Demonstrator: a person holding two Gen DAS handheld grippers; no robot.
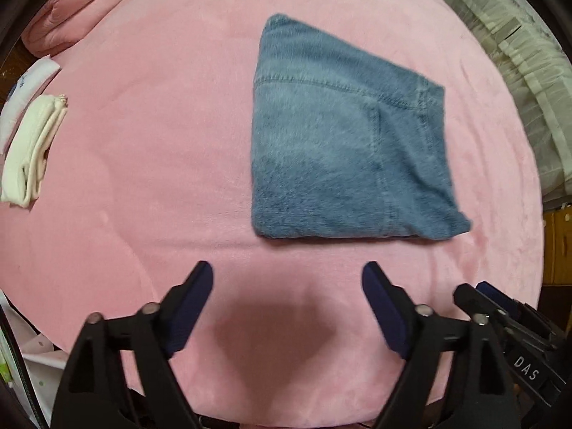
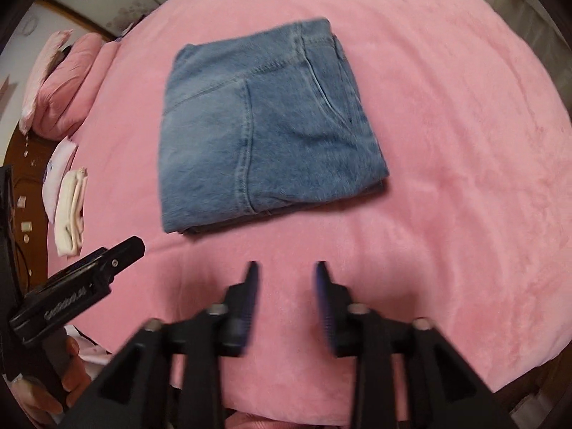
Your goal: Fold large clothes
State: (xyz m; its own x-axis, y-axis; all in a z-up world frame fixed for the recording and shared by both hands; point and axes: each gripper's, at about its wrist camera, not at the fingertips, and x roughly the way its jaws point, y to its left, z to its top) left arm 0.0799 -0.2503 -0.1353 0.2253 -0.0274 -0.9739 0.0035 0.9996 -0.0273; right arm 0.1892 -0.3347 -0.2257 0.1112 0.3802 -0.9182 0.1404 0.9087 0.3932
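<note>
A pair of blue jeans (image 1: pixel 343 150) lies folded into a thick square on the pink bed cover (image 1: pixel 150 164); its seams and a back pocket face up. In the right wrist view the jeans (image 2: pixel 264 132) lie ahead of the fingers. My left gripper (image 1: pixel 287 279) hangs over bare cover below the jeans, jaws wide apart, nothing between them. My right gripper (image 2: pixel 286 275) is also over bare cover, jaws partly apart and empty. Neither touches the denim. The right gripper's body shows at the left view's lower right, the left one's body at the right view's lower left.
Folded white clothes (image 1: pixel 32 150) lie at the bed's left edge, with a pink pillow (image 1: pixel 71 10) beyond. A pale frilled fabric (image 1: pixel 518 71) borders the right side. A hand (image 2: pixel 68 368) grips the left tool's handle. Dark wooden furniture (image 2: pixel 25 164) stands left of the bed.
</note>
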